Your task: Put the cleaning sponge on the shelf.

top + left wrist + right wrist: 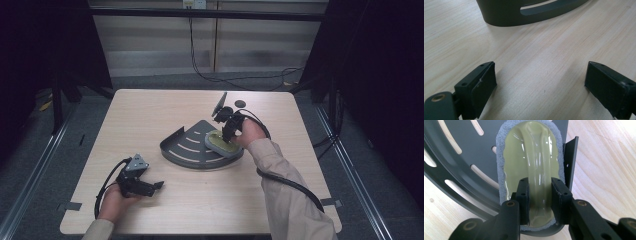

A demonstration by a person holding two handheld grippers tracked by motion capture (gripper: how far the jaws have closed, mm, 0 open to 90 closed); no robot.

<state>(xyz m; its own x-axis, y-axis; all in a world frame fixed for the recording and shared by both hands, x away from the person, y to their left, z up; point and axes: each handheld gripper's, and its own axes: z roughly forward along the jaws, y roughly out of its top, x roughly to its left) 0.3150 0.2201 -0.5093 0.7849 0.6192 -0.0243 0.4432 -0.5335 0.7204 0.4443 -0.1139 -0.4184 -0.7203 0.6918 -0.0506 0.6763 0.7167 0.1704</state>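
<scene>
A dark grey quarter-round slotted rack (192, 147) lies in the middle of the wooden table. On its right part rests an oval scrubber (221, 143) with a grey pad and a pale yellow-green glossy handle (537, 162). My right gripper (229, 131) points down at it, shut on the handle, with the jaws pinching the raised ridge (539, 195) from both sides. My left gripper (152, 187) lies low near the table's front left, held by a hand. In the left gripper view its jaws (540, 82) stand wide open over bare wood, the rack's curved wall (524, 13) beyond them.
A small dark round mark (240, 103) sits on the table behind the right gripper. Cables trail from both grippers. The table's front edge runs close to the left hand. Dark frames and floor rails surround the table.
</scene>
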